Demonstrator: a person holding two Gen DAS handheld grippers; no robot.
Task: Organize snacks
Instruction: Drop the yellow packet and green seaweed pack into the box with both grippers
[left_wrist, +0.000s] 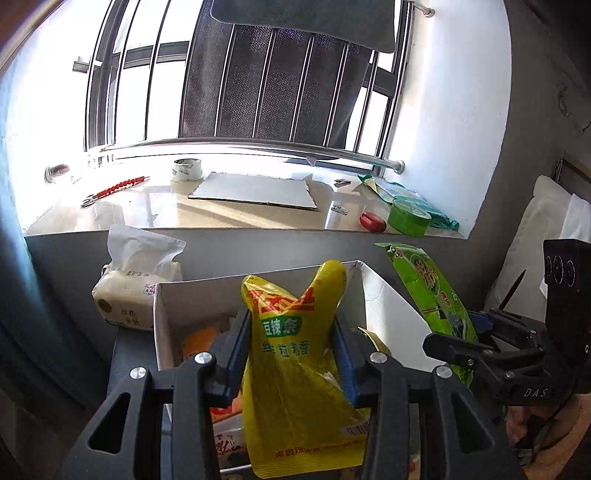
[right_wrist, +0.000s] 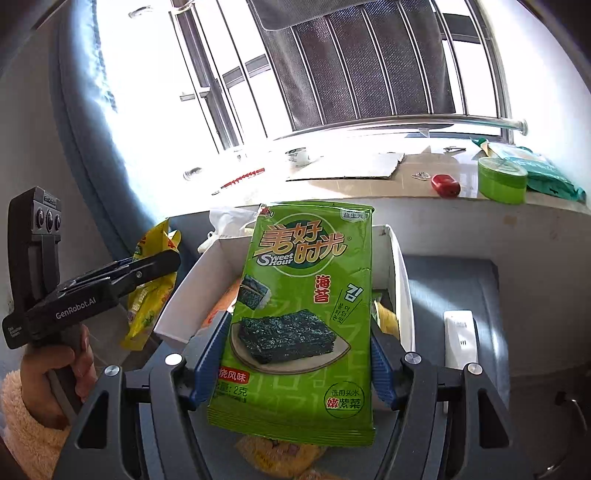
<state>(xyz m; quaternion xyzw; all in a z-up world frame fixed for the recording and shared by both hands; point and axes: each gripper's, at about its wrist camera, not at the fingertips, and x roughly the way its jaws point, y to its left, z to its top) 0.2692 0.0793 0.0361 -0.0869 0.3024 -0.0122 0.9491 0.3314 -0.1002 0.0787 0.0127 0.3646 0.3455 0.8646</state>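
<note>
My left gripper (left_wrist: 291, 328) is shut on a yellow snack packet (left_wrist: 295, 369) and holds it upright over the open white box (left_wrist: 388, 306). My right gripper (right_wrist: 299, 332) is shut on a green seaweed packet (right_wrist: 303, 317), upright over the same white box (right_wrist: 399, 266). In the left wrist view the green seaweed packet (left_wrist: 432, 295) and the right gripper (left_wrist: 491, 350) are at the right. In the right wrist view the left gripper (right_wrist: 122, 277) with the yellow packet (right_wrist: 151, 291) is at the left. Several orange and yellow packets (left_wrist: 199, 339) lie inside the box.
A tissue pack (left_wrist: 133, 280) stands left of the box. The window sill (left_wrist: 240, 214) behind holds cardboard (left_wrist: 255, 192), a tape roll (left_wrist: 186, 170), a green tape roll (left_wrist: 410, 216), a red object (left_wrist: 372, 221) and a green bag (left_wrist: 406, 195). A white remote (right_wrist: 460, 339) lies right of the box.
</note>
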